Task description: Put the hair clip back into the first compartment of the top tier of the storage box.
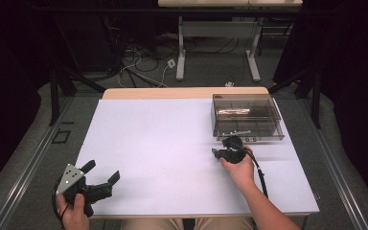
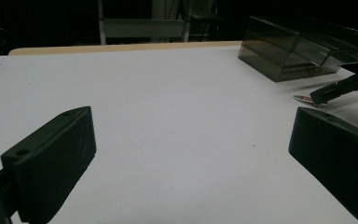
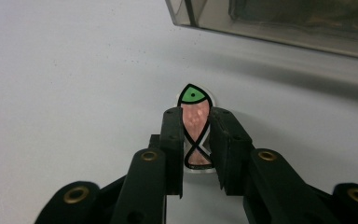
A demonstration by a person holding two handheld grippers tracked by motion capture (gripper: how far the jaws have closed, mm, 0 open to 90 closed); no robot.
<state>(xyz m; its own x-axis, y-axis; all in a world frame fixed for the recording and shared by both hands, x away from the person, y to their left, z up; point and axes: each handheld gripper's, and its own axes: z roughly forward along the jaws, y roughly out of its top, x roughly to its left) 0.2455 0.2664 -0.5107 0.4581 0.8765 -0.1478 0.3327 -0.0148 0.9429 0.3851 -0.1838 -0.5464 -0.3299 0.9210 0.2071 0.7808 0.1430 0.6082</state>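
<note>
the right gripper [image 3: 196, 140] has its fingers [image 3: 172, 140] drawn in narrow on either side of a small flat fish-shaped piece [image 3: 195, 122], pink-bodied with a green head, lying on the white worktop [image 1: 163, 143] just in front of the smoky clear plastic box [image 1: 247, 117]. the pads appear to press on the fish's edges, head poking out past the tips. the piece looks thin and slick, so the likeliest trouble, as i judge it, is that it squirts out forward or pivots when lifted, since the hold is on narrow edges only. if the fingertips are riding on the worktop, a lift could also drag the piece rather than raise it. the box wall is near, so a hasty move toward it could knock the fish against the rim and flip it loose. the left gripper [image 1: 100, 179] rests near the worktop's near-left corner with fingers [image 2: 51, 163] spread wide and empty, well apart from the fish, so it cannot catch a slip.
</note>
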